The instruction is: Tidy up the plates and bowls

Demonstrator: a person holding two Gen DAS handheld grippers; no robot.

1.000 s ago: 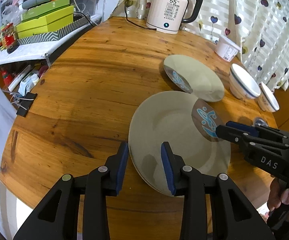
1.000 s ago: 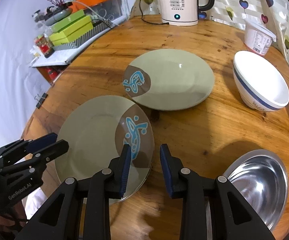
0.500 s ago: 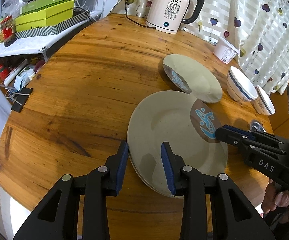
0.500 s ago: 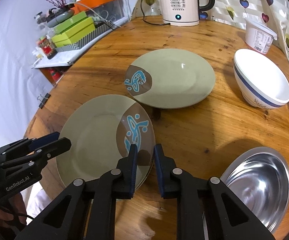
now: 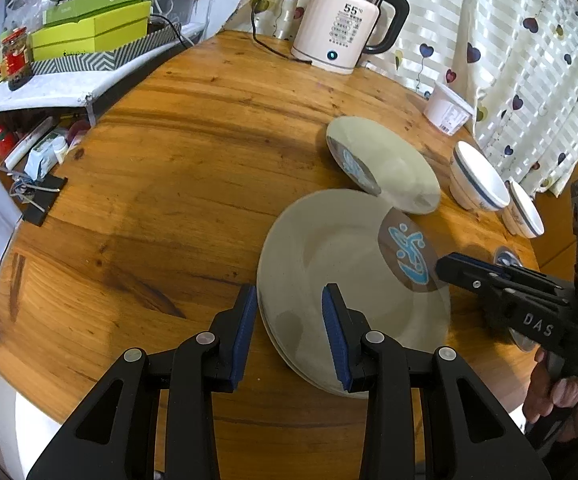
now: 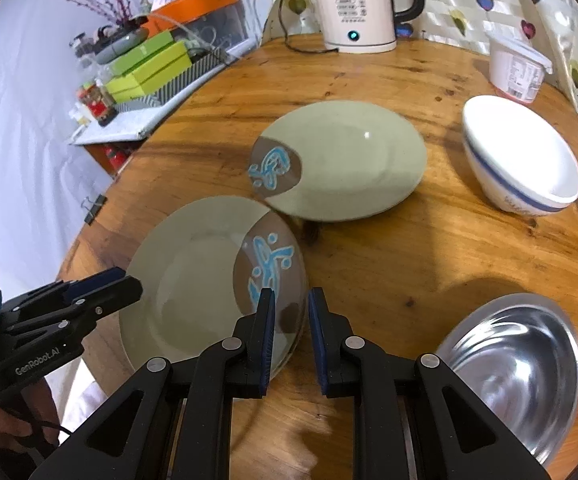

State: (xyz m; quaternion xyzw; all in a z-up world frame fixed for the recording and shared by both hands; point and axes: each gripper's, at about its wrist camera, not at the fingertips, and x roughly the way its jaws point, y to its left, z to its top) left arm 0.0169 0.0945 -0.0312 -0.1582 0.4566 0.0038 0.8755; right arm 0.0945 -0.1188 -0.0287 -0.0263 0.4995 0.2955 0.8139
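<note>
The near plate (image 5: 341, 280) lies at the front of the round table (image 5: 169, 168). From the left wrist we see our left gripper (image 5: 289, 320) straddling its near-left rim, jaws part-open, pads apparently not yet pressing. The right gripper (image 5: 445, 266) meets the opposite edge, presumably so we can lift it level.

From the right wrist, our right gripper (image 6: 291, 318) has narrowed on the plate's patterned edge; whether it truly pinches, we cannot tell. The far plate (image 6: 345, 160), likely the stacking target, sits just beyond; the white bowl (image 6: 521, 168) and steel bowl (image 6: 517, 364) stand apart.

A kettle (image 5: 345, 24) and tub (image 5: 447, 110) — green boxes (image 5: 89, 32) aside.
</note>
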